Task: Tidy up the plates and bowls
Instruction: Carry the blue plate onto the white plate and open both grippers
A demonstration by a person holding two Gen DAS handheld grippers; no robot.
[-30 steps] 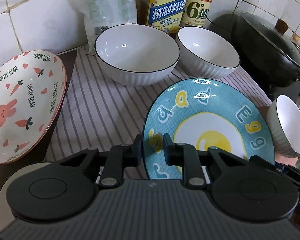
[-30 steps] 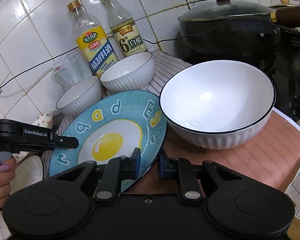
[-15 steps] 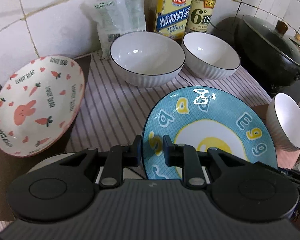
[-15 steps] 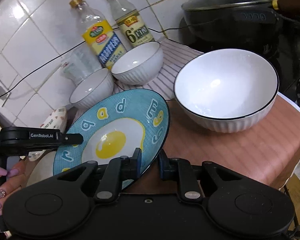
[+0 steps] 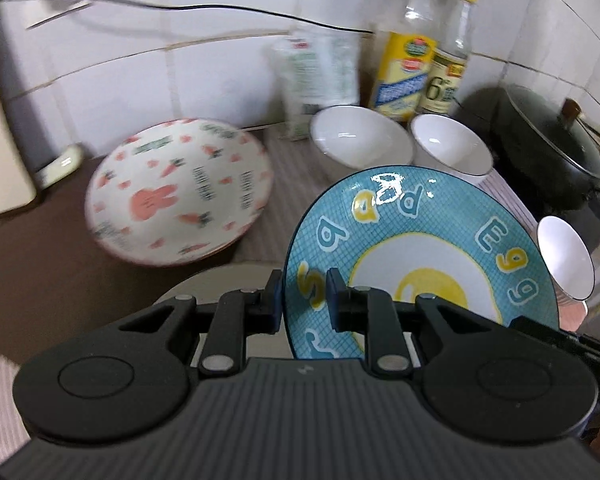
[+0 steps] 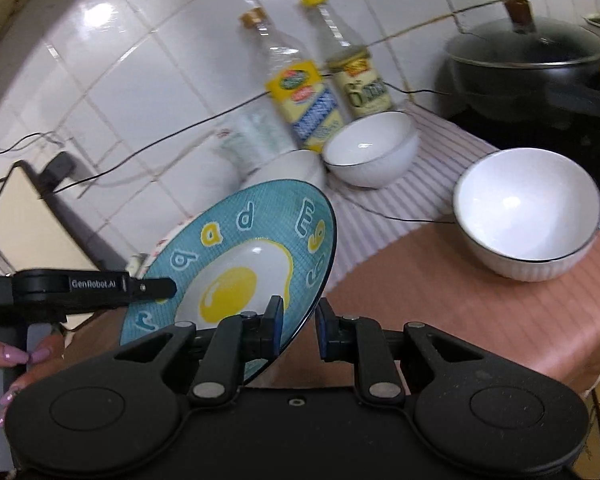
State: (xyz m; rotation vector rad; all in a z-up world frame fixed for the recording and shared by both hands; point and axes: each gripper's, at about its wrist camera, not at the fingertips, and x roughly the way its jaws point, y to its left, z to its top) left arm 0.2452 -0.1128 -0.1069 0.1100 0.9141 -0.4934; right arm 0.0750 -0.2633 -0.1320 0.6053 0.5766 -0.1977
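Both grippers hold a blue egg-pattern plate (image 5: 416, 256) tilted in the air. My left gripper (image 5: 303, 300) is shut on its left rim. My right gripper (image 6: 298, 330) is shut on the opposite rim of the plate (image 6: 244, 264). A rabbit-and-carrot plate (image 5: 176, 196) lies on the counter to the left. Two white bowls (image 5: 360, 142) (image 5: 450, 152) stand at the back by the wall. A third white bowl (image 6: 528, 212) sits on the pink mat (image 6: 440, 304) to the right.
Two bottles (image 5: 408, 72) (image 5: 450, 68) and a white bag (image 5: 320, 76) stand against the tiled wall. A black lidded pot (image 6: 528, 60) is at the right. A pale round dish (image 5: 220, 284) lies below the left gripper. A striped cloth (image 6: 396, 208) covers the counter.
Both grippers have lifted the blue plate up and back from the counter, tilting it more steeply. The bowls and the rabbit plate now look farther away.
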